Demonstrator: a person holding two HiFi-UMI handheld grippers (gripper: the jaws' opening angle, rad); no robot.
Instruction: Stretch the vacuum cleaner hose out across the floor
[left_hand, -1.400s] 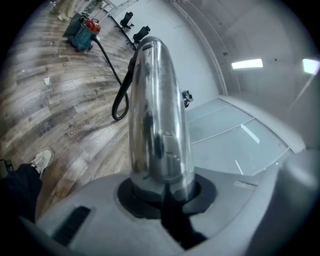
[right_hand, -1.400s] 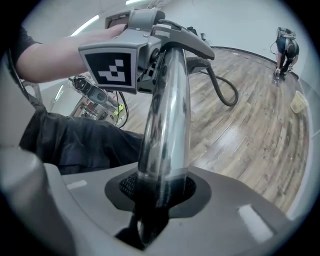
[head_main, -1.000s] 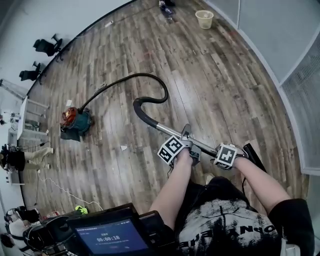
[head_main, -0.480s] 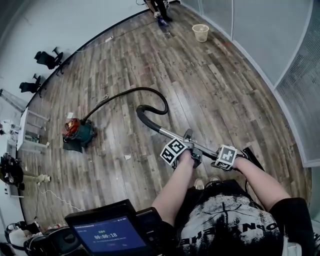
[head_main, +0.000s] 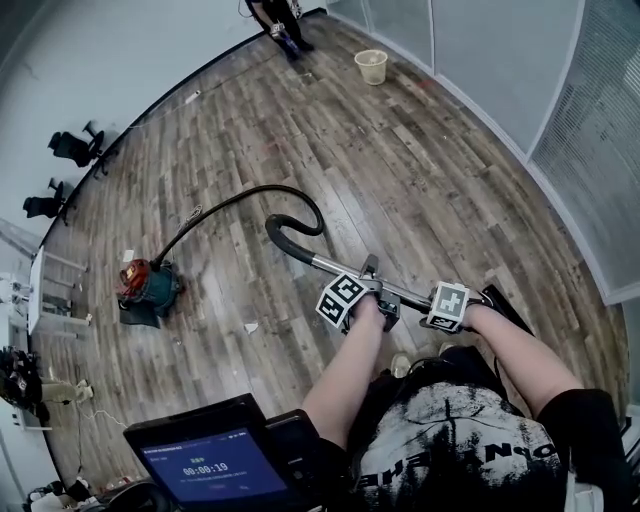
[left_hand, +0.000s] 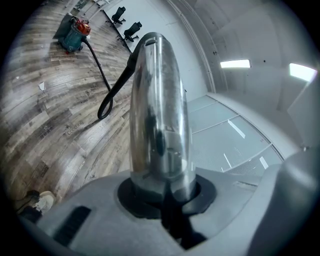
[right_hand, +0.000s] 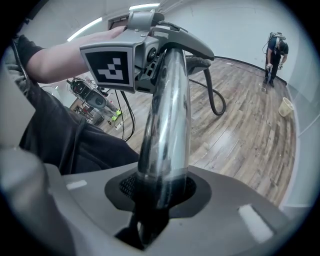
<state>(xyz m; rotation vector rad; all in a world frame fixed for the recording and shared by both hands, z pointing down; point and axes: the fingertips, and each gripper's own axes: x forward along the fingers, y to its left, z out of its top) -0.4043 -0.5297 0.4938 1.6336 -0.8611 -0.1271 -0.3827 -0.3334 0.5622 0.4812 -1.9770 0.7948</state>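
Vacuum hose (head_main: 232, 199) lies on the wood floor (head_main: 430, 170) in a slack arc running out from the canister (head_main: 148, 287). It then hooks back in a tight loop where it joins the metal wand (head_main: 335, 267) — not straight. The operator holds the wand at two points. The left gripper (head_main: 372, 285) is clamped round the tube nearer the hose, and the right gripper (head_main: 462, 302) is clamped round it just behind — nearer the black end piece (head_main: 508, 310). A pale bin (head_main: 372, 66) stands well apart by the far wall.
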